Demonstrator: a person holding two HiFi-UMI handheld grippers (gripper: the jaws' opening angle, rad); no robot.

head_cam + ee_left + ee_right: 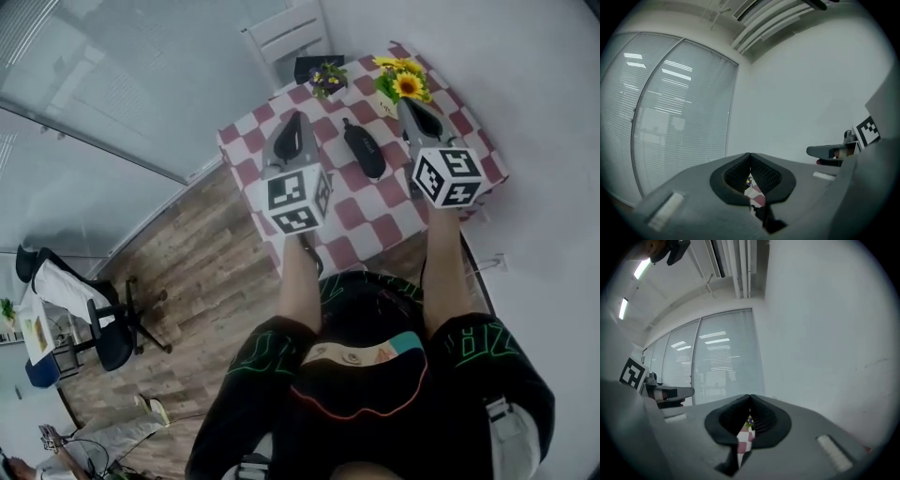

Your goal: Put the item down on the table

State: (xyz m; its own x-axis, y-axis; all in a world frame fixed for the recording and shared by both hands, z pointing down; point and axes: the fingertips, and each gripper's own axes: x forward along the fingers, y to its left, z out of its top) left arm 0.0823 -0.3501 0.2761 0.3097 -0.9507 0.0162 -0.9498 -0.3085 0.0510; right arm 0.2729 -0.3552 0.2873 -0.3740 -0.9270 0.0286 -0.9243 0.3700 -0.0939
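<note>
A long black item [364, 148] lies on the red-and-white checked table [375, 211], between my two grippers and held by neither. My left gripper [293, 118] hangs over the table's left part, its jaws closed tip to tip with nothing in them [750, 155]. My right gripper [411, 103] hangs over the table's right part, near the sunflowers, and is also shut and empty [750, 397]. Both gripper views look mostly at walls and blinds. A sliver of the checked cloth [744, 441] shows through the gap below the jaw tips.
Yellow sunflowers [403, 82] stand at the table's far right corner. A small plant with purple flowers [328, 80] and a black box [314, 66] stand at the far edge. A white chair [286, 37] is behind the table. A wall runs along the right. Wooden floor [206, 281] lies to the left.
</note>
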